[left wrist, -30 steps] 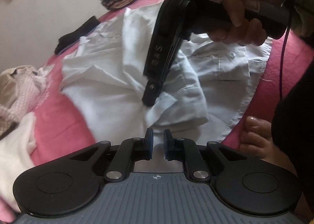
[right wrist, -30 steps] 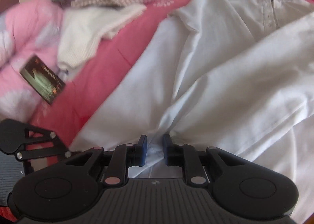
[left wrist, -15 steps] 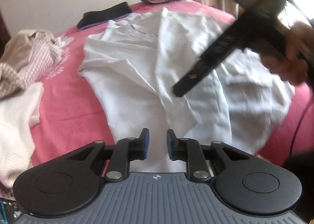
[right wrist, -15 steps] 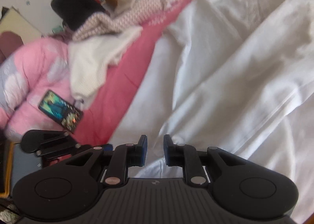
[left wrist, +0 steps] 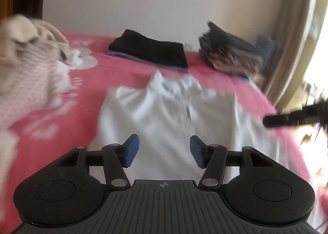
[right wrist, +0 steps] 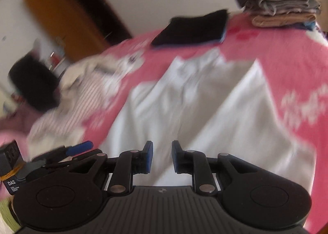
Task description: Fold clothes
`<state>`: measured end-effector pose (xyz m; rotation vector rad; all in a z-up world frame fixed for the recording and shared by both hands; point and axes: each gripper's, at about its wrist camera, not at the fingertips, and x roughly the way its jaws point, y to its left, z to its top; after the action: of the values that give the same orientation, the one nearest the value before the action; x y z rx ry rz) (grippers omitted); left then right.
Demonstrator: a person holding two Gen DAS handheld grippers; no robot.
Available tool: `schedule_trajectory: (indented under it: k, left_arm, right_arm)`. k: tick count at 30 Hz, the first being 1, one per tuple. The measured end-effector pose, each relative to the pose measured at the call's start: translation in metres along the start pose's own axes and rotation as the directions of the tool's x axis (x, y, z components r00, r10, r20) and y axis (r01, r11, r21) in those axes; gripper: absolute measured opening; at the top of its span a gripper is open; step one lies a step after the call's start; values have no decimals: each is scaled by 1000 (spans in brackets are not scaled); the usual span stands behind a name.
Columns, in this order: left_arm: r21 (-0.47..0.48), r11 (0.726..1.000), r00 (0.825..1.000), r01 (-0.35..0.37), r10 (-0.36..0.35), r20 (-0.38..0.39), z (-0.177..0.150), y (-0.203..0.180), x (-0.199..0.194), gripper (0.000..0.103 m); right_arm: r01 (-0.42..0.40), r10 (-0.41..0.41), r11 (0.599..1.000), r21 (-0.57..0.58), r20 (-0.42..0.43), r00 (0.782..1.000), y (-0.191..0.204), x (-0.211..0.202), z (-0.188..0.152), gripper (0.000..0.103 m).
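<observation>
White shirt spread flat on the pink bedspread, collar end toward the far wall, both sides folded in over the middle, all of it smeared with blur. Same shirt from the right wrist view, running diagonally across the bed, nothing lifting it. Left gripper up over the near hem, jaws opening, blue pads well apart, only air between them and cloth lying beneath. Right gripper likewise above the near end of the shirt, jaws opening but narrower than the left, gap clear, nothing pinched. Black finger of the right tool poking in at the right edge of the left view, blurred. Beyond the collar, a folded black garment lying flat on the bedspread, well apart from the shirt. Further right, a stack of folded clothes near the wall. Off to the left, a loose heap of unfolded clothes, striped knit among it, just beside the shirt's edge. Wooden door behind, in the right wrist view.
</observation>
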<state>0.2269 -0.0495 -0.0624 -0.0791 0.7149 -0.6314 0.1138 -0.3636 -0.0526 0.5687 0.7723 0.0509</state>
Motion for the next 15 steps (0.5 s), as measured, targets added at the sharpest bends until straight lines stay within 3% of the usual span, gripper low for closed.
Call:
schedule_trajectory:
  k: [2,4,7,15]
  left_arm:
    - [-89,995,999,40,-42,-19,26,13,37,55]
    - [-167,983,996,72,-80,-41,50,26,74,55]
    - [-222,974,996,45,-62,-70,76,40,123,56]
    - [-303,952,986,37,-83,-143,115,57,208,56]
  right_arm:
    - [3,-4,999,45,9,1000,-13,17,32,37]
    - [23,-24,997,77,7,1000,-23,40,61,39]
    - [60,-59,995,76,-18,998,-33,76,98,45]
    - [187,-182,961,203,-40,982,-74,159,160,47]
